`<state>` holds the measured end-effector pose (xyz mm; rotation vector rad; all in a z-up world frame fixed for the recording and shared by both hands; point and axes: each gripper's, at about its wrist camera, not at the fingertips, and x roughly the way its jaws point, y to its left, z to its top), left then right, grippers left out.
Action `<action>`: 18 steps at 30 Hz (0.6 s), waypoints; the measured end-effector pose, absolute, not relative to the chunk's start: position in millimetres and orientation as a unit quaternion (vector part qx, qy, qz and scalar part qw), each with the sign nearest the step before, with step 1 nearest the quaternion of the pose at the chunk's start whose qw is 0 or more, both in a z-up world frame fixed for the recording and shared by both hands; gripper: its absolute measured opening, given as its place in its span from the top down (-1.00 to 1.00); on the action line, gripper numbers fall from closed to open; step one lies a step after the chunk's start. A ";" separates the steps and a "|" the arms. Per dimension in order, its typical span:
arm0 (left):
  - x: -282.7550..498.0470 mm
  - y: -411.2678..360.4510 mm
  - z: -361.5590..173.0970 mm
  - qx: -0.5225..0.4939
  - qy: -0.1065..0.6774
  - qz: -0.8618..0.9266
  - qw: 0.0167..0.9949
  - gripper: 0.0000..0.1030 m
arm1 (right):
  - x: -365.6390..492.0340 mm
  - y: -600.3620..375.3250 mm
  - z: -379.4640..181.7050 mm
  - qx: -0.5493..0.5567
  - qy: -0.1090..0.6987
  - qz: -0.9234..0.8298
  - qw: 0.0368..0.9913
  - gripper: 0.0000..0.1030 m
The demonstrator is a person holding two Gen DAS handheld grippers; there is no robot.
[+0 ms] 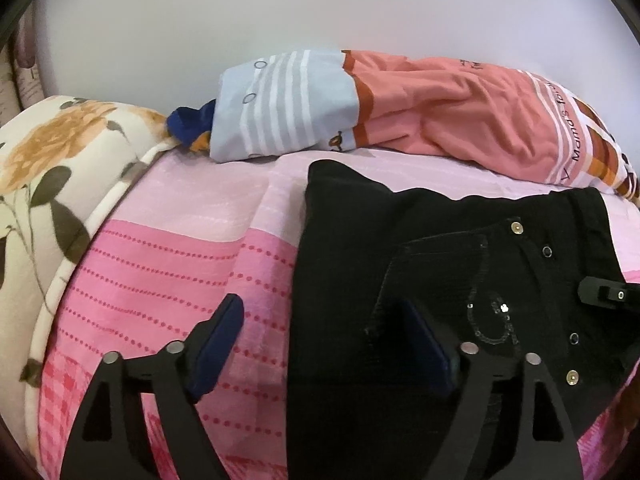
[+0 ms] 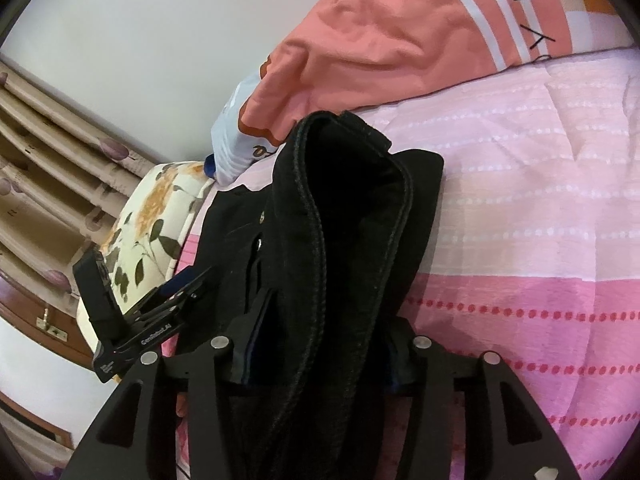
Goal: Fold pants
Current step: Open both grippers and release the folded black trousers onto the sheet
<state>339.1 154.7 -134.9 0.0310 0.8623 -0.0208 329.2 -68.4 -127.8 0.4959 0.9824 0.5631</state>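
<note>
Black pants (image 1: 380, 240) with metal studs lie partly folded on the pink bedspread (image 1: 172, 264). My left gripper (image 1: 320, 344) is open and empty, its right finger (image 1: 424, 344) over the pants' left edge, its left finger (image 1: 220, 344) over the bedspread. In the right wrist view my right gripper (image 2: 320, 344) is shut on a thick fold of the pants (image 2: 352, 240), with the hem standing up between the fingers. The left gripper (image 2: 160, 312) shows there at the left, beside the pants.
An orange and blue pillow (image 1: 440, 112) lies along the wall behind the pants. A floral blanket (image 1: 48, 168) covers the bed's left edge. A curtain (image 2: 48, 168) hangs at the far left.
</note>
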 end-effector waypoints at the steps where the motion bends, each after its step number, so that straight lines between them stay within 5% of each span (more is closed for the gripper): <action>1: 338.9 155.3 -134.9 0.017 0.417 -0.005 0.909 -0.65 | 328.5 -68.0 -127.3 0.229 0.459 0.262 0.818 0.09; 13: 322.6 149.2 -120.7 0.051 0.389 0.035 0.919 -0.73 | 306.0 -71.5 -103.2 0.215 0.422 0.204 0.857 0.03; 18: 305.4 144.8 -103.0 0.035 0.358 0.021 0.933 -0.73 | 283.3 -63.5 -82.4 0.178 0.400 0.177 0.881 -0.21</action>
